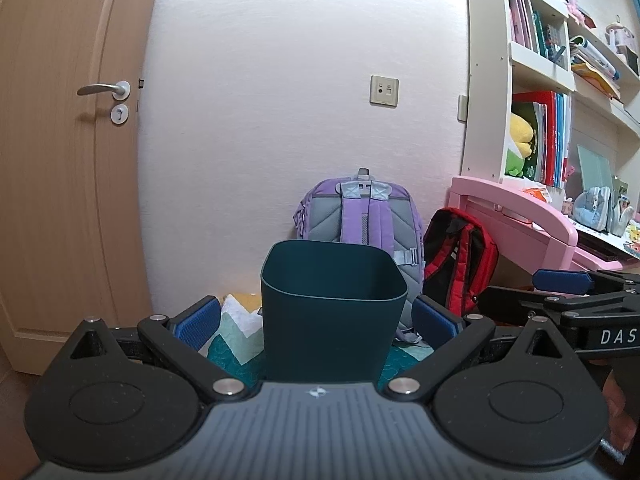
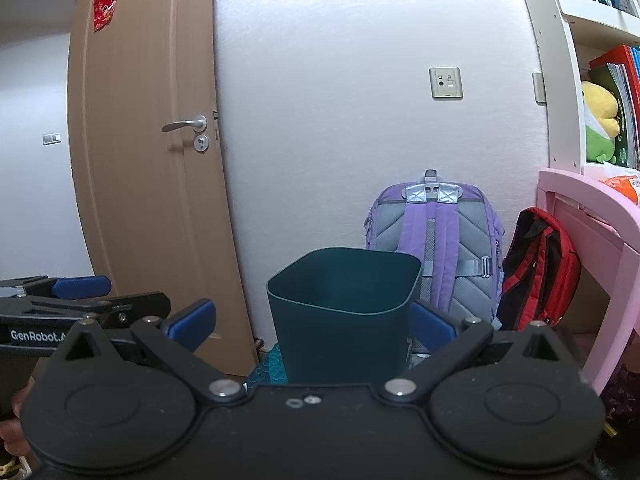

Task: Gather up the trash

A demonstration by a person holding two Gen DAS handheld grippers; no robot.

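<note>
left wrist view: left gripper (image 1: 316, 322) has its blue pads spread wide, nothing held. the dark teal bin (image 1: 332, 312) stands upright between the two pads in the picture, open top facing up, but whether it sits between the fingers or further off, cannot tell; no pad visibly touches it. inside of the bin not visible from here. bin rests on a patterned quilt (image 1: 236, 332). behind it a purple backpack (image 1: 360, 216) leans on the wall, a red-and-black backpack (image 1: 460, 260) just right of it against a pink desk (image 1: 532, 220). white bookshelf (image 1: 528, 80) above the desk, wooden door (image 1: 60, 160) at left. right gripper (image 1: 568, 292) enters from the right edge, one blue pad showing, well clear of the bin.

right wrist view: right gripper (image 2: 312, 324) also wide open, empty. same bin (image 2: 344, 312) framed between its pads, closer to the right-hand pad, which partly disappears behind the bin wall; contact not clear. purple backpack (image 2: 440, 240) and red-and-black backpack (image 2: 540, 268) behind, pink desk (image 2: 592, 216) at right. door (image 2: 152, 160) stands ajar, hallway visible past it. left gripper (image 2: 76, 300) at the left edge, apart from the bin; how far open it is, cannot tell from this view.
</note>
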